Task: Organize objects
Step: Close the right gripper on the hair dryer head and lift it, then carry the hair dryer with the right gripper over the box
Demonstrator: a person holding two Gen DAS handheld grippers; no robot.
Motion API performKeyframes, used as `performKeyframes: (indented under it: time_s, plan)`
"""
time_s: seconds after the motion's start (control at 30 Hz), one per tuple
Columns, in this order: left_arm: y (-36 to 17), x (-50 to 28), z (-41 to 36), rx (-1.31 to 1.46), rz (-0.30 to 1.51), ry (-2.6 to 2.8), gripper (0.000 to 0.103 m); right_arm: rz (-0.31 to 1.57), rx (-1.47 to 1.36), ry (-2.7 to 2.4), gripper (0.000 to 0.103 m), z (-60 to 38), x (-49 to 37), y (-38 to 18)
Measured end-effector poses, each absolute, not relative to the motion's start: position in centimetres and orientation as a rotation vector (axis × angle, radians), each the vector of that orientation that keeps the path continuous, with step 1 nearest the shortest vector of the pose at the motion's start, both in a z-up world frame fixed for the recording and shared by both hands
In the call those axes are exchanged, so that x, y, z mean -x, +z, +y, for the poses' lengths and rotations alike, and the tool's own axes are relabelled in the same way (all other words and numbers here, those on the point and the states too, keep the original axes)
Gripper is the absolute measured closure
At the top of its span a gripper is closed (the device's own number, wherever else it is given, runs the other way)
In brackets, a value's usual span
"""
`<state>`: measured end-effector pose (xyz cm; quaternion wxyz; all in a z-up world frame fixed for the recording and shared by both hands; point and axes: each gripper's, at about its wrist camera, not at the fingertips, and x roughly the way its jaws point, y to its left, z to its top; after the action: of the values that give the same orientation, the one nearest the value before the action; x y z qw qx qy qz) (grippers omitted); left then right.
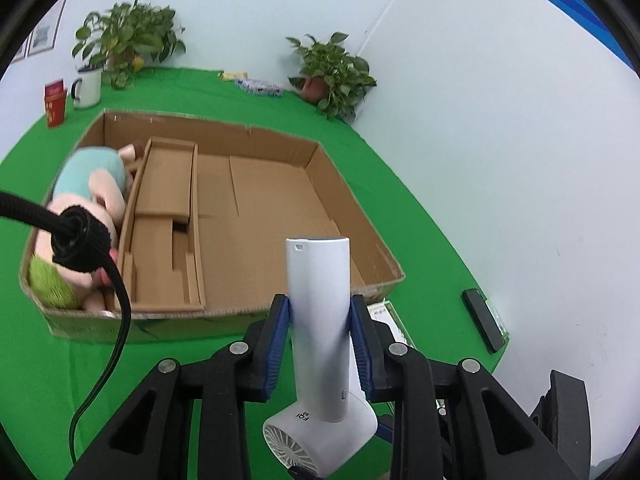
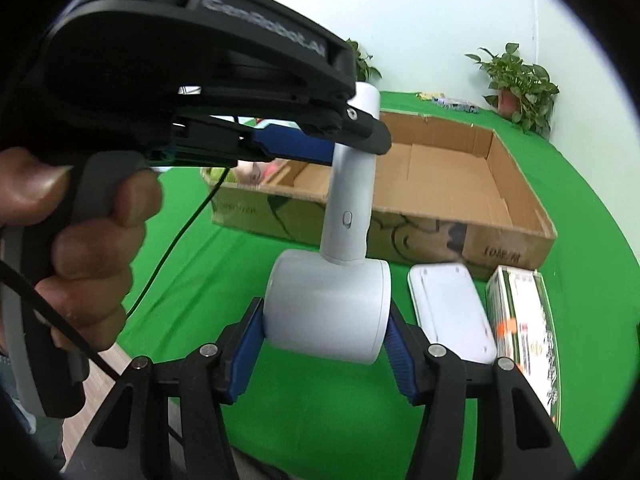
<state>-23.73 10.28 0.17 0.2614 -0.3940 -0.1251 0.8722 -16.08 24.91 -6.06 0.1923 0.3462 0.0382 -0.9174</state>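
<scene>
The left gripper [image 1: 320, 316] is seen at 6 o'clock in its own wrist view, its blue-padded fingers [image 1: 279, 328] drawn in against the sides of the hair dryer [image 1: 318, 300] handle, which rises toward 12 o'clock between them; in the right wrist view the same gripper is seen side-on, reaching in from 9 o'clock, its grip wrapped by the person's left hand [image 2: 76, 248] with the fingers curled round it; the right gripper [image 2: 326, 336] is placed at 6 o'clock in its own view, both blue pads pressed to the ends of the dryer's barrel, the jaws spread wide to span it.
</scene>
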Motion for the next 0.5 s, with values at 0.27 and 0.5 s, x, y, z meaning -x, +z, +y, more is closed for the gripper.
performKeyframes:
  time_s: [0.27, 0.5]
  plan:
    - [5.5, 24.8, 10.5, 0.941, -0.259, 2.427, 0.076, 0.151, -0.882, -2.628, 0.048, 24.4, 18.5, -3.6]
    - [8.9, 27.3, 10.4, 0.910, -0.231, 2.453, 0.076, 0.163, -0.841, -2.632, 0.048, 24.2, 21.0, -1.9]
